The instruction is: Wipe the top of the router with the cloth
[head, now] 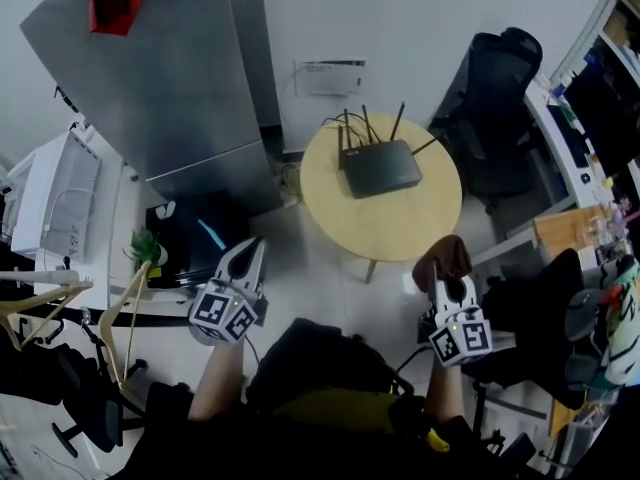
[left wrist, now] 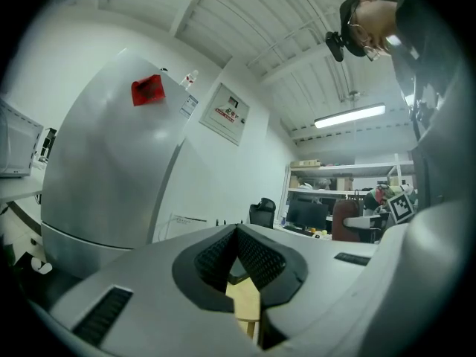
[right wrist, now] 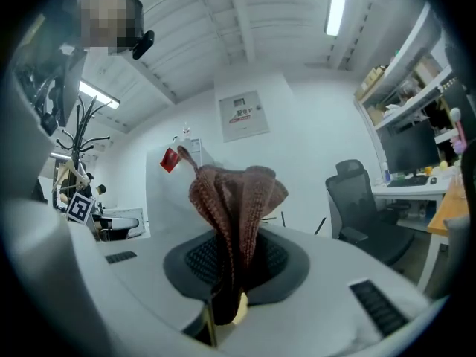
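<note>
**Cloth clamped in right jaws, router not reached yet**

My right gripper is closed on the cloth. In the right gripper view the cloth is pinched low between the pads, and the rest bunches up past the tips in loose folds. It's a reddish-brown, coarse knit fabric. My guess on the grip: holding it by one end leaves a free wad out front to drag over a flat surface, with the hard jaw tips kept off it.

My left gripper has its jaws together at the tips, nothing between them. In the left gripper view only a sliver of table shows through the gap under the pads. It hangs off to the side of the work, level with the right one. I judge it's just parked, maybe free to steady the router later.

The router is ahead of both jaws, well apart from them, on the round wooden table. It sits toward the table's far side. It's a black, flat, slab-like box, with thin antennas standing up along its far edge. The top is bare, nothing on it. The cloth isn't touching it, so wiping hasn't started. The antennas will likely crowd the far edge when the cloth gets there.
</note>
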